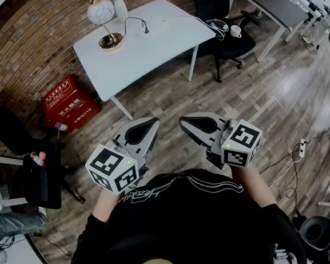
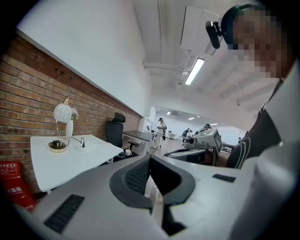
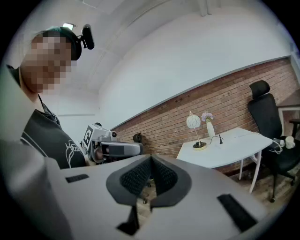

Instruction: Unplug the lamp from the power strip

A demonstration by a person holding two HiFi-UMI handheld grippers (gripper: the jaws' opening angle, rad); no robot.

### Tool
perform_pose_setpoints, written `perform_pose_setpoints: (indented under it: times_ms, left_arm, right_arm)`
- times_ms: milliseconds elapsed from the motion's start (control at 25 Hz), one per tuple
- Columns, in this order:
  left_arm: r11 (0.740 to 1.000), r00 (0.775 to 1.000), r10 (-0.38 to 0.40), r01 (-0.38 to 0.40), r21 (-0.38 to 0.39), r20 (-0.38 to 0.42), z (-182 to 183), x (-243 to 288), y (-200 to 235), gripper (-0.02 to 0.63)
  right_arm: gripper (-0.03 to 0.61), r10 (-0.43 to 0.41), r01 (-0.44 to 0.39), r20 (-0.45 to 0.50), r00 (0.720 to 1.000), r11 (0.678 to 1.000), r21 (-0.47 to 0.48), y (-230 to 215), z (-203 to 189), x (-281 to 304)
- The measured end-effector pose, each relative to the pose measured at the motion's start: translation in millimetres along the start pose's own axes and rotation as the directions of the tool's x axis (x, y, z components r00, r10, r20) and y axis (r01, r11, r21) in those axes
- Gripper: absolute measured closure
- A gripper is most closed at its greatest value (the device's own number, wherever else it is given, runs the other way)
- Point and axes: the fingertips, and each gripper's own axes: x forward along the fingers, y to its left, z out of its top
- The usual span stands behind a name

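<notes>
**Task not yet begun.** My left gripper [image 1: 145, 129] and right gripper [image 1: 197, 124] are both clenched on nothing, near my body and well apart from the white rectangular table [image 1: 155, 47]. At the table's far left stands the white globe lamp on a brass base [image 1: 102, 12]. Its thin black cord [image 1: 131, 20] runs right to a black plug [image 1: 145, 29], which appears seated in the small white power strip [image 2: 83, 148]. Left to do: approach, grasp the plug, pull it free.

Power strip [image 2: 82, 148] under the lamp's plug [image 2: 83, 141] (white on white table [image 2: 51, 166]) is too small to make out.
</notes>
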Motion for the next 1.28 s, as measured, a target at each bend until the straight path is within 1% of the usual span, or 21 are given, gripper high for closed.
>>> perform_pose_setpoints:
  times_ms: [320,480,760,920,1040,1160,1280]
  left_arm:
    - [1.000,1.000,-0.012,0.012,-0.008,0.004,-2,-2,0,0.611]
    - [1.000,1.000,-0.012,0.012,-0.017,0.008,1,2,9,0.611]
    - [1.000,0.999,-0.018,0.018,-0.008,0.036,10,18,30,0.611]
    - [1.000,0.999,-0.008,0.008,0.009,0.037,14,36,53,0.611]
    - [1.000,0.999,0.012,-0.012,0.002,0.033,18,56,79,0.611]
    - [1.000,0.999,0.029,-0.029,-0.009,0.023,22,86,111,0.611]
    - [0.998,0.998,0.055,-0.055,-0.024,0.015,32,126,148,0.611]
  right_arm:
    - [0.583,-0.003,0.003,-0.014,1.000,1.000,-0.012,3,-3,2]
    - [0.581,-0.021,0.019,-0.027,0.999,0.999,-0.046,-3,1,7]
    - [0.581,0.002,-0.002,0.024,1.000,1.000,-0.027,-29,11,19]
    - [0.581,0.004,-0.003,0.045,0.999,0.999,-0.037,-61,20,30]
    - [0.581,0.011,-0.009,0.037,0.999,0.999,-0.045,-92,25,45]
    - [0.581,0.027,-0.026,0.030,0.999,0.999,-0.032,-133,31,62]
    - [0.581,0.042,-0.042,0.014,0.999,0.998,-0.035,-186,40,77]
